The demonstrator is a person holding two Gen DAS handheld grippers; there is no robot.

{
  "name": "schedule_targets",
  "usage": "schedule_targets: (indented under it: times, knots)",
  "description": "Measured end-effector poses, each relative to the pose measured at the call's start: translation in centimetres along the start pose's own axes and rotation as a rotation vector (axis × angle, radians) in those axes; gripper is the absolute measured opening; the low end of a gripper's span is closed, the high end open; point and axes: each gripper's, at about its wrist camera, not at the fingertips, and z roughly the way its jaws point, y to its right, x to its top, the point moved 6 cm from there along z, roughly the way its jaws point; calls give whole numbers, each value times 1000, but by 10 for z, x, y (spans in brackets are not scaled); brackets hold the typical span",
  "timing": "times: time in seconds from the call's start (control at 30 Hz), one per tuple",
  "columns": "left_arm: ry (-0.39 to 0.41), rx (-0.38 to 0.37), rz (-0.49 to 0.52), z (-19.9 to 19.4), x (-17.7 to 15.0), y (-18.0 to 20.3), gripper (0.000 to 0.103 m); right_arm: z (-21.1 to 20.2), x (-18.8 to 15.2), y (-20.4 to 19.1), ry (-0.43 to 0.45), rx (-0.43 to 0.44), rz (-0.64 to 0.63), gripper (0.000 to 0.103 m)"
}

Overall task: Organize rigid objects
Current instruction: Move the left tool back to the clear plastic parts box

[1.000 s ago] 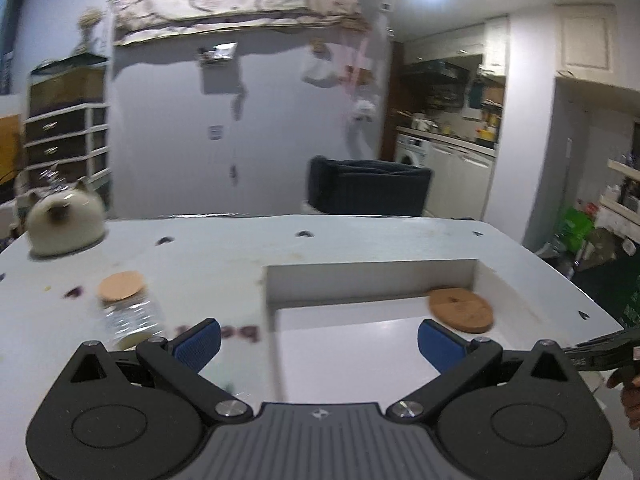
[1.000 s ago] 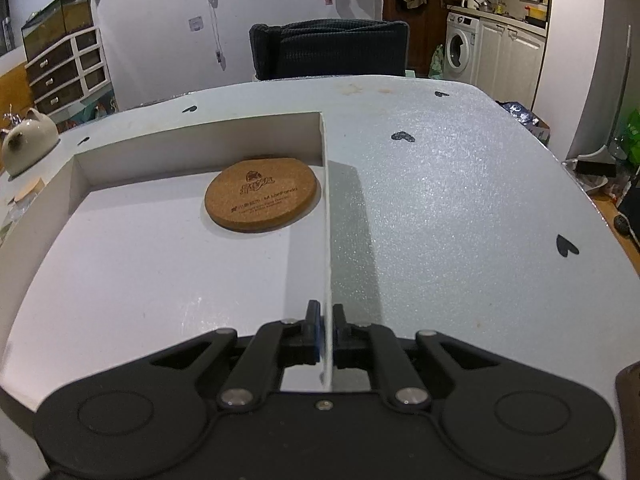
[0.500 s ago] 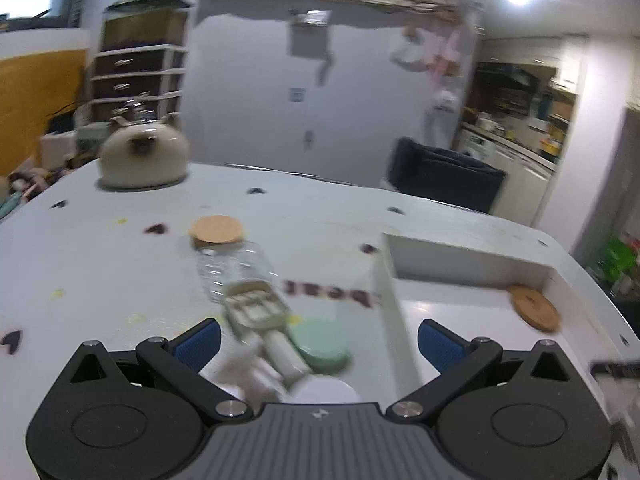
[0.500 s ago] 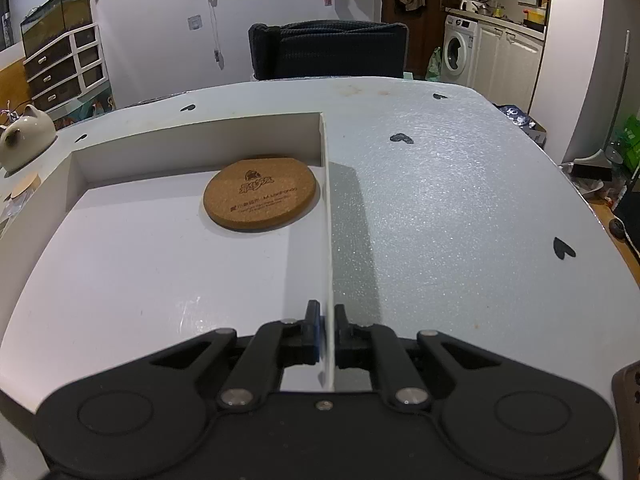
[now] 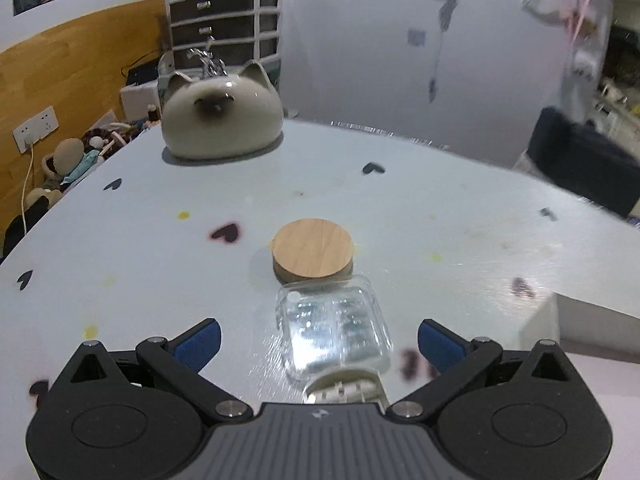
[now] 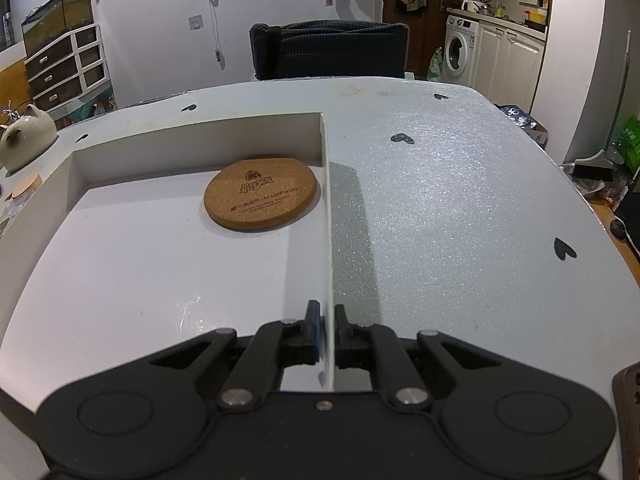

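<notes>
A clear glass jar (image 5: 334,330) with a round wooden lid (image 5: 313,250) lies on its side on the pale table. My left gripper (image 5: 318,346) hangs open over it, its blue pads (image 5: 198,343) apart on either side of the jar and not touching it. A small cream tray-like piece (image 5: 344,390) peeks out just below the jar. In the right wrist view, my right gripper (image 6: 326,330) is shut on the right wall of a shallow white box (image 6: 327,216). A round cork coaster (image 6: 262,192) lies flat in the box's far right corner.
A cat-shaped ceramic pot (image 5: 222,116) stands at the table's far left, also seen as the pot (image 6: 24,136) in the right wrist view. The box's corner (image 5: 580,324) shows at right. A dark chair (image 6: 328,50) stands behind the table. Black hearts dot the tabletop.
The left gripper has swung left, away from the white box, and now hovers over the glass jar. The right gripper has stayed shut on the box wall without moving.
</notes>
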Motion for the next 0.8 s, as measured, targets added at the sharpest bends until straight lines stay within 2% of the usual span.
schedule_targets:
  times: [0.2, 0.33, 0.67, 0.8]
  knots:
    - [-86, 71, 55, 40, 5, 15, 103, 1, 0, 2, 0, 13, 9, 7]
    - [-111, 119, 88, 50, 1, 12, 103, 1, 0, 4, 1, 26, 19, 7]
    - [-124, 70, -28, 50, 2, -30, 103, 2, 0, 4, 3, 24, 15, 7]
    - [-105, -1, -50, 45, 4, -33, 103, 2, 0, 3, 4, 22, 19, 7]
